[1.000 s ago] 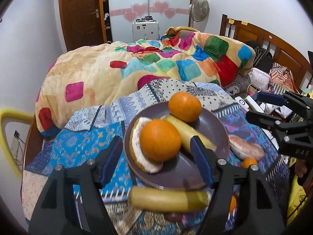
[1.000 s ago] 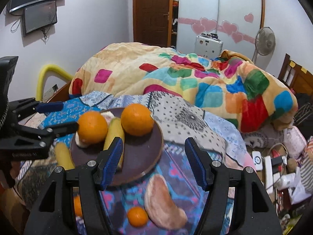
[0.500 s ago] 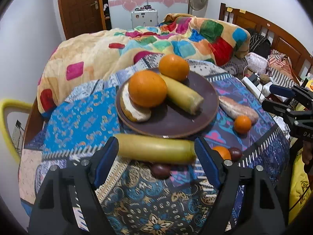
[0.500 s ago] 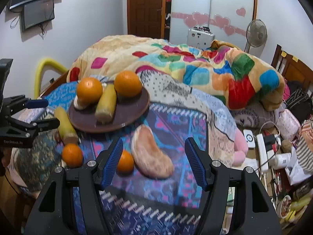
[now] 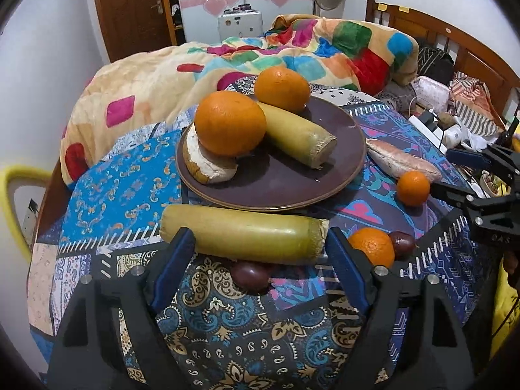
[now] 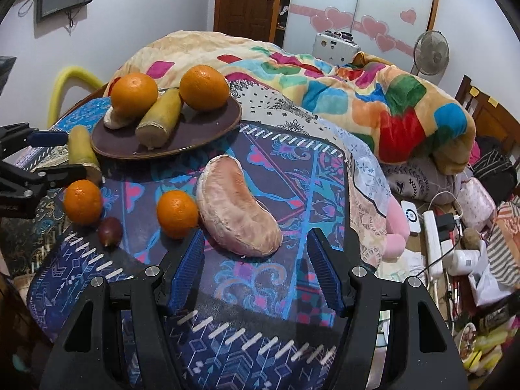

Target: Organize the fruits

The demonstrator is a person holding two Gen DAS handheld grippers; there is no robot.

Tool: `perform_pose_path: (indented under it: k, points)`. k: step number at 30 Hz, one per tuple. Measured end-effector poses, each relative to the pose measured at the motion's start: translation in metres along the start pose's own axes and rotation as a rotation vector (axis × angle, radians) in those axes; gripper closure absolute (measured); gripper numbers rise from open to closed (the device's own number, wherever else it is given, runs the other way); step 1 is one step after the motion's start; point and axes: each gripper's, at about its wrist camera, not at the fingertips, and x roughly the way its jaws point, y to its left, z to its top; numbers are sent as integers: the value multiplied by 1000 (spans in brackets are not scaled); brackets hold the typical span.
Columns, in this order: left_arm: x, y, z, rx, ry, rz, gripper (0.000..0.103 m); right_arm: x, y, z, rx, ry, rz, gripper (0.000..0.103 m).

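While the smooth yellow-green cane length (image 5: 243,237) is straddled by the spread left gripper (image 5: 260,260), the rough pink pomelo wedge (image 6: 239,208) is framed by the parted right gripper (image 6: 255,268)

Plate (image 5: 338,175), centre frame in the left wrist view, on the cloth-covered table (image 5: 107,191): two oranges (image 5: 230,123), sugarcane piece (image 5: 299,138) between them, pomelo wedge (image 5: 203,162) under the nearer orange. Below the plate: second sugarcane piece (image 5: 243,232), passion fruit (image 5: 250,276) beneath. Right of the plate: pomelo segment (image 6: 237,211), mandarin (image 6: 177,209) touching its left side.
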Motion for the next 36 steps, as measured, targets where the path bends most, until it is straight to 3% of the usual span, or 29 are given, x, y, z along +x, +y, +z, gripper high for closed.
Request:
perform_pose_path:
  k: [9,11,20,24,31,32,33,35,36]
  points:
    - [-7,13,-7,-35,3,-51,49,16,-3,1,23,23,57,42]
    - [-8,16,-9,-38,5,-55,54,16,-4,0,36,24,80,47]
    - [-15,49,-27,-75,38,5,89,10,2,-4,38,17,64,51]
    - [-23,71,-35,-115,35,25,90,4,1,-8,38,19,58,51]
    - [-29,79,-34,-149,56,-8,86,-4,1,-16,44,23,54,52]
    - [-30,77,-32,-149,55,-13,75,-5,1,-16,44,24,55,52]
    - [-30,75,-30,-151,53,-17,56,-6,1,-17,45,24,58,52]
    - [-31,69,-25,-160,28,-4,34,-7,0,-18,45,25,60,52]
    - [-31,66,-21,-163,15,7,33,-7,0,-18,43,24,59,52]
